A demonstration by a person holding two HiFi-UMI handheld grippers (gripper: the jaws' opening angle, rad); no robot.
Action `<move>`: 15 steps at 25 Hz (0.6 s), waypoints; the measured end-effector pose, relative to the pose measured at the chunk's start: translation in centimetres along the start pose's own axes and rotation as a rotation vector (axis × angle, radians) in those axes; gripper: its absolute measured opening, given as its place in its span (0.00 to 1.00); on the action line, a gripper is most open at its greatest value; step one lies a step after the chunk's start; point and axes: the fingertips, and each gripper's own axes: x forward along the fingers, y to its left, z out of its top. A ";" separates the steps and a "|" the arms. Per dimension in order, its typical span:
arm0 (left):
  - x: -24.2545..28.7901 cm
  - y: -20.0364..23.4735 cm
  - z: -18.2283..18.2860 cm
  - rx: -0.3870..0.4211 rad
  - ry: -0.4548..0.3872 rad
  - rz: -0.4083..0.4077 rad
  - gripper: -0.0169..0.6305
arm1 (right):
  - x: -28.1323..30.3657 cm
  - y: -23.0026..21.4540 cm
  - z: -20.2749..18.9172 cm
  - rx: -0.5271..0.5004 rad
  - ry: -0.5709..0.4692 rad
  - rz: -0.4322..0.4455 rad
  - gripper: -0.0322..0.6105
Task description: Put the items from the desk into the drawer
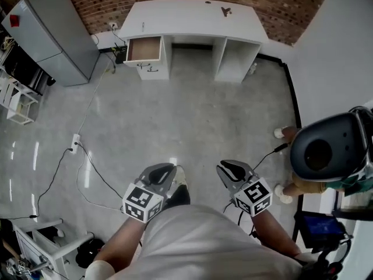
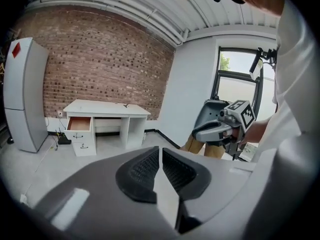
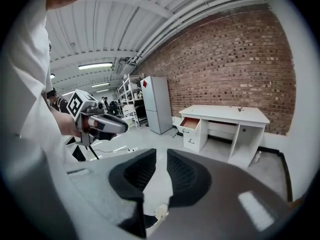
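Head view: both grippers are far back from the white worktop (image 1: 186,17), with floor (image 1: 192,115) in between.
The left gripper (image 1: 166,169) has its fingers (image 2: 137,171) just a thin crack apart, holding nothing. The right gripper (image 1: 228,169) has its fingers (image 3: 185,176) a little apart, empty too. Far ahead, the open drawer (image 1: 143,49) is at the worktop's left end. One small dark item (image 1: 226,10) lies near its right end, so I think the right gripper is nearer. It is too small to tell which way it points.

White desk (image 1: 175,16) w/ small dark item (image 1: 226,10) on top, right side
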 end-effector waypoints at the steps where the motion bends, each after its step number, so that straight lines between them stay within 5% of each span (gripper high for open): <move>1: 1.1 1.5 1.4 0.009 -0.009 -0.007 0.08 | 1.3 -1.1 1.5 -0.006 0.000 -0.006 0.13; 8: 8.8 11.8 9.1 0.065 -0.037 -0.080 0.14 | 9.0 -9.4 9.6 0.005 -0.033 -0.068 0.13; 15: 14.4 19.0 12.4 -0.008 -0.052 -0.020 0.14 | 15.9 -17.0 13.4 -0.031 0.019 -0.026 0.13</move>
